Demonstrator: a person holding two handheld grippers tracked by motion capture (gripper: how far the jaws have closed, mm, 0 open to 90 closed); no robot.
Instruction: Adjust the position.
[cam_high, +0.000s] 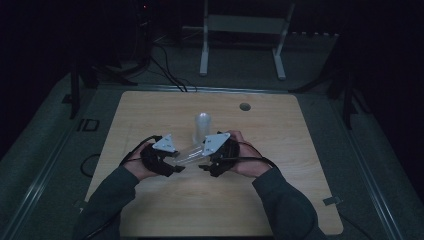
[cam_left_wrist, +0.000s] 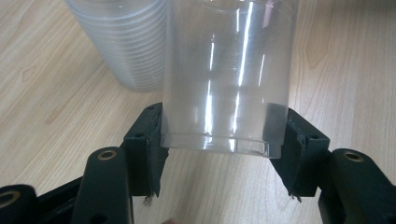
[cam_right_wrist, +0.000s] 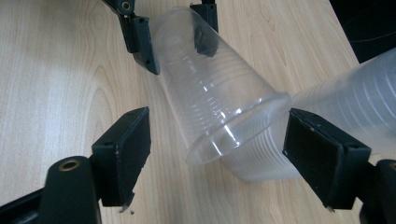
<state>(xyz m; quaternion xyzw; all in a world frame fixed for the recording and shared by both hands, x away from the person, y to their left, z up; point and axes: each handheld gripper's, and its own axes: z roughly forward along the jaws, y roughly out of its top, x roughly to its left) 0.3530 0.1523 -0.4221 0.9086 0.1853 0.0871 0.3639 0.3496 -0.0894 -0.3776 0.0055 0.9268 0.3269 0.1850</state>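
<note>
Clear cup (cam_high: 189, 154) held off the desk (cam_high: 150, 115), between both grippers, just in front of the cup stack (cam_high: 202, 126).
Left gripper (cam_left_wrist: 224, 154) clenched on cup's base; long axis running from there toward right gripper (cam_right_wrist: 219, 149). Right jaws released, straddling the wider open rim, one pad near it, no contact. Stack just behind the rim.

High view: dim on my end, dark surround.
Gripper views: bright, sharp; glare streaks on clear cup (cam_left_wrist: 229, 79).
</note>
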